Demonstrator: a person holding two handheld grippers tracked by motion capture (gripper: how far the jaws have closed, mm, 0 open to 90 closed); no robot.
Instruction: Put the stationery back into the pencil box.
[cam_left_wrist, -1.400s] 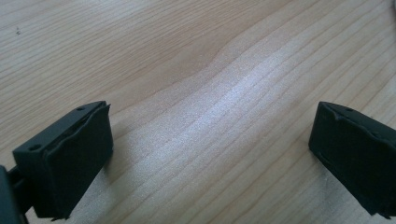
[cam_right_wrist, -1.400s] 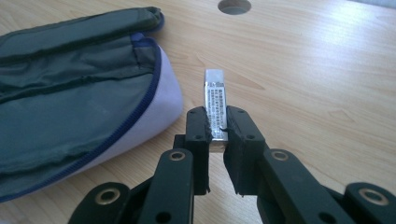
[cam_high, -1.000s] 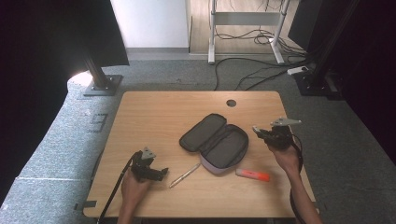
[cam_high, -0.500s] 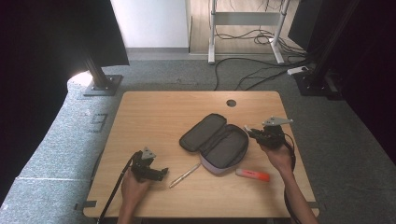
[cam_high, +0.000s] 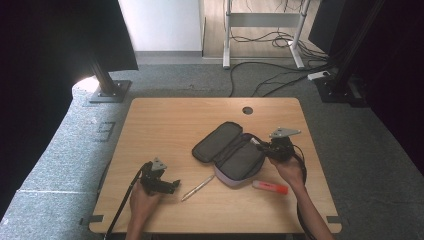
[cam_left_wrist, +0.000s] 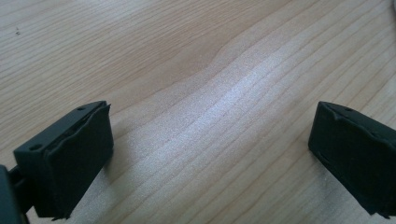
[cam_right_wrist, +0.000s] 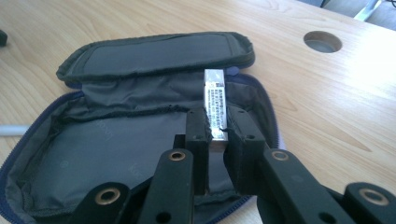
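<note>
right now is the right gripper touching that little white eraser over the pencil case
Touching. In the right gripper view both pads of the right gripper press on the eraser, holding it above the open pencil case.

free: bench (cam_high: 165, 125) upper left and far edge | blocked: open pouch (cam_high: 230, 152) at centre, pen (cam_high: 198, 187) and orange marker (cam_high: 270, 187) along lower middle

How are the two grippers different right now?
The right gripper has its jaws squeezed on a small white eraser over the open pencil case. The left gripper has its jaws wide apart, holding nothing, above bare table. Both have black jaws, and a hand holds each.
</note>
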